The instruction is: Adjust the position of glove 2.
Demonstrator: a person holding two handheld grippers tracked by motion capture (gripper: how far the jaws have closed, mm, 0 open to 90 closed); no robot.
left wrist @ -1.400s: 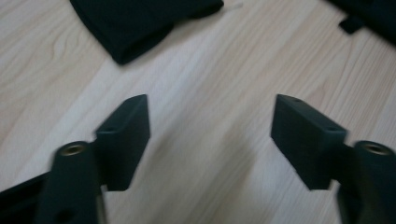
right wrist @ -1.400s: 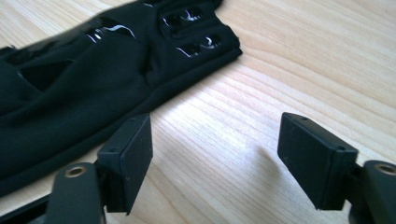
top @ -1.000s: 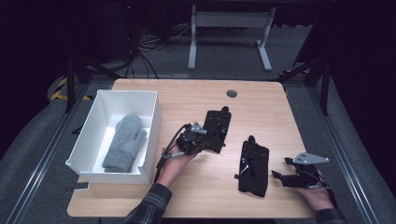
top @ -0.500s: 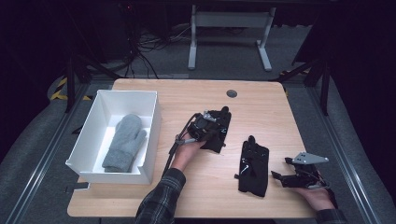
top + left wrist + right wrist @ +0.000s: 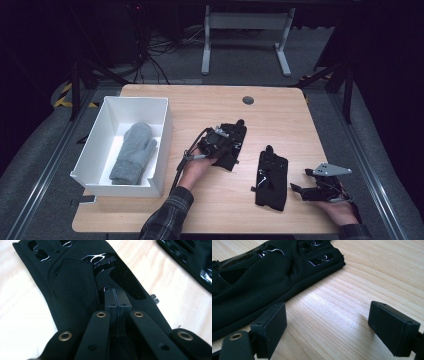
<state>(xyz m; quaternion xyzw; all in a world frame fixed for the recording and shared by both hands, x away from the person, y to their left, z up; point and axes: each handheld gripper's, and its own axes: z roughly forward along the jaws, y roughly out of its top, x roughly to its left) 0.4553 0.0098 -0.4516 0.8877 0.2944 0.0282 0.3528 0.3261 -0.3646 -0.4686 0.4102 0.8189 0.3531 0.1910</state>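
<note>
Right of the white bin (image 5: 159, 145), near the table's (image 5: 210, 210) middle, the left tongs (image 5: 117, 293) are clenched on a black glove (image 5: 75, 282). Farther from the bin, a second black glove (image 5: 271, 177) lies flat, and the right tongs (image 5: 327, 322) rest released just beyond it.

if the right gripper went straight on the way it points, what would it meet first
Probably the black glove lying just ahead of the right gripper. Its open jaws rest low over the table, the glove's edge near one jaw, though depth is unclear.
</note>
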